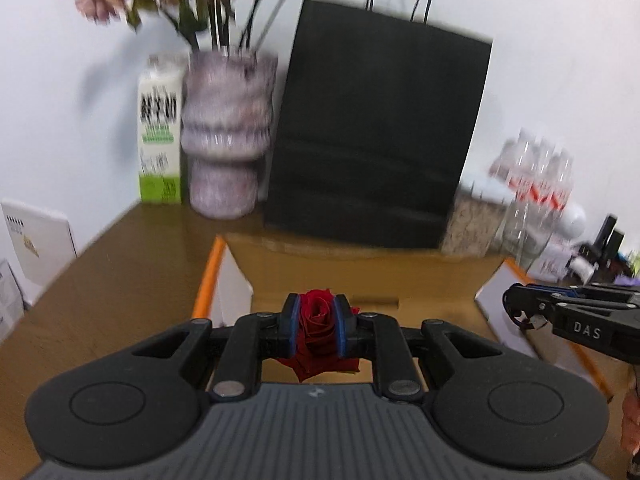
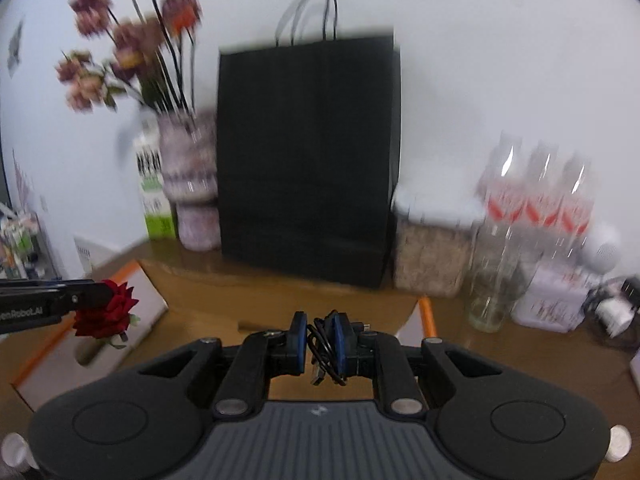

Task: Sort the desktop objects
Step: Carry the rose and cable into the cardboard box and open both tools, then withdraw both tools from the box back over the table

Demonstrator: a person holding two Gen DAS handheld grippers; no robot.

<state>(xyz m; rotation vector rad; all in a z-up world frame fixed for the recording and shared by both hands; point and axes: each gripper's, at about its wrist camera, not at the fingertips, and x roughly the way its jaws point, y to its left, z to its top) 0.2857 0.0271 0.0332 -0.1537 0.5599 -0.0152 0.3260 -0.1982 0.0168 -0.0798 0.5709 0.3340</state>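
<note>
Both pickups look done: the left hand-held gripper (image 1: 316, 326) pinches a red rose (image 1: 318, 320) and the right hand-held gripper (image 2: 320, 340) pinches a coiled black cable (image 2: 322, 350), each carried above the open cardboard box (image 1: 360, 276) on the surface (image 1: 100, 280). By my reading neither item is placed yet, and bottles (image 2: 536, 216) and other clutter remain unsorted.

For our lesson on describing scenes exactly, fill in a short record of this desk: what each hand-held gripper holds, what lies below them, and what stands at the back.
left hand-held gripper: shut on a red rose
right hand-held gripper: shut on a coiled black cable
below the grippers: open cardboard box with orange-edged flaps
back, middle: black paper bag, upright, against the wall
back, left: vase of flowers, green and white carton beside it
back, right: clear bottles with red labels
picture quality: background blurred
</note>
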